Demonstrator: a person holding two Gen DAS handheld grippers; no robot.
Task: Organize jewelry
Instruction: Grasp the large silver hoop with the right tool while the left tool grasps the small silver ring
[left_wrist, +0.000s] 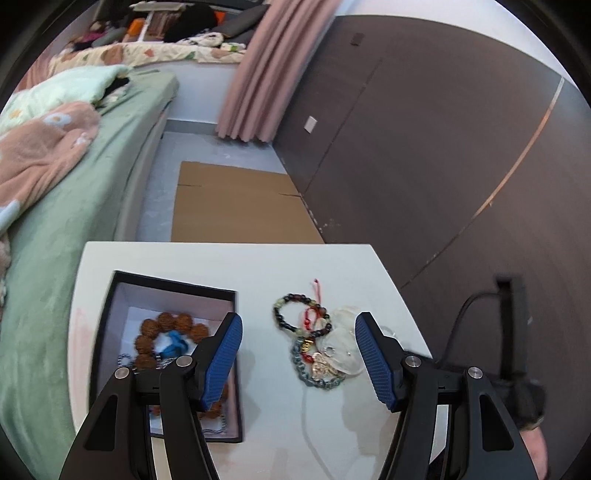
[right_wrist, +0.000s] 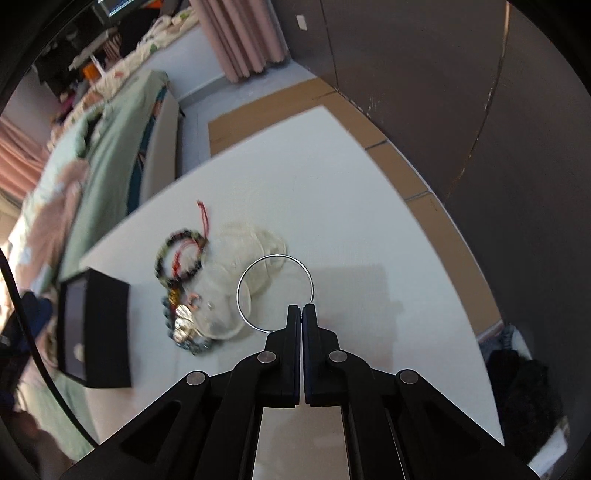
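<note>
Right gripper (right_wrist: 302, 308) clamps the thin silver bangle (right_wrist: 244, 273), ring face-on, rising beyond its tips.

Both views are evenly and softly lit, moderately bright, with no harsh glare. The white rectangular worktop (left_wrist: 332, 266) carries only faint grey shadows, one soft-edged patch lying beyond the right gripper (right_wrist: 303, 308). Fisheye distortion bends straight edges and leaves black corners. Motion blur smears the green bed cover (right_wrist: 107, 177) and the dark beaded bracelet (right_wrist: 179, 256) in the right wrist view.
</note>
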